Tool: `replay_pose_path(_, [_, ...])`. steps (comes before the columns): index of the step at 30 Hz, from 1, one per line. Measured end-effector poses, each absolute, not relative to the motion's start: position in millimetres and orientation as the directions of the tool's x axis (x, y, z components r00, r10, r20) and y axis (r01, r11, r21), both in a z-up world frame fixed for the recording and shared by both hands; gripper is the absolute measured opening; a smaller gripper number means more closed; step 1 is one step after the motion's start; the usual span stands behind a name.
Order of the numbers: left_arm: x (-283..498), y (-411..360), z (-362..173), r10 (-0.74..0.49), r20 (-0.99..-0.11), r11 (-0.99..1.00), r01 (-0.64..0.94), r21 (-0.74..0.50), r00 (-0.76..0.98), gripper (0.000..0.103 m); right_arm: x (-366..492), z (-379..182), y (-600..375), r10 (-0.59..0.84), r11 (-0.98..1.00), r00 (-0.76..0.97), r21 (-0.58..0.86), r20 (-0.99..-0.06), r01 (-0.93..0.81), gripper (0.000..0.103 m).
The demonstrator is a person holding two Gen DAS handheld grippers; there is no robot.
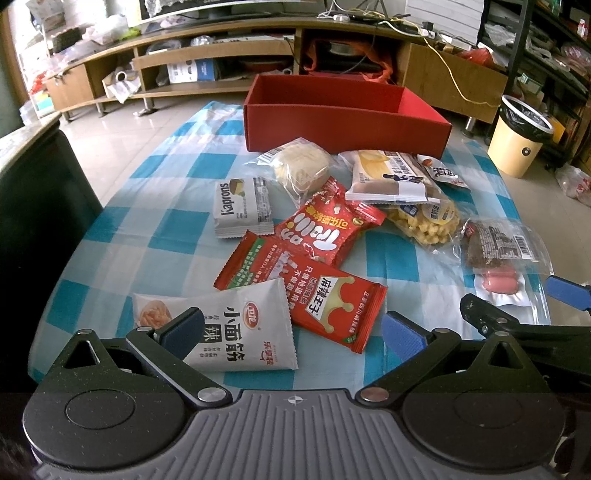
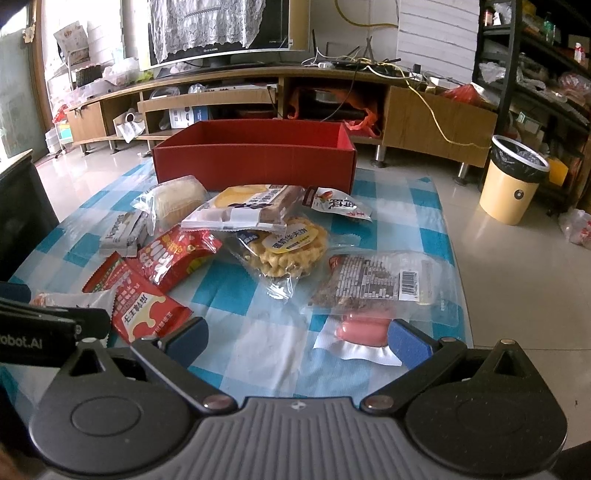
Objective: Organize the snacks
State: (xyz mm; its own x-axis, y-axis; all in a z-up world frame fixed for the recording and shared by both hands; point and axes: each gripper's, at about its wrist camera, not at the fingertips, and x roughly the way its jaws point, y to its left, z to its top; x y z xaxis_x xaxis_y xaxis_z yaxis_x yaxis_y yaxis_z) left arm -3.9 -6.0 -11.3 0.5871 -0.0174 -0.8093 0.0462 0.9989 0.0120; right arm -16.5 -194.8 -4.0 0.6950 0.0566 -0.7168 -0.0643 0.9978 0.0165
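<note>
Bare cloth between right tongs; snack pile before open red box.

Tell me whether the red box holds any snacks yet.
Seemingly empty. The red box shows only bare inner walls in both views, though its floor is hidden; every snack packet lies on the checked cloth before it.

A blue-and-white checked tablecloth covers the table. At about two o'clock, on the pale tiled floor, stands a cream round waste bin with a black liner. From ten to one o'clock runs a long wooden TV cabinet, a lace-draped television on top. Dark metal shelving fills three o'clock.
</note>
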Motion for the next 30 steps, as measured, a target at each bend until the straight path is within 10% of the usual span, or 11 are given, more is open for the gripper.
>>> replay_pose_path(30, [11, 19, -34, -0.025, -0.879, 0.999, -0.028, -0.044, 0.477, 0.103, -8, -6, -217, 0.130, 0.991, 0.638, 0.127, -0.759, -0.050, 0.103])
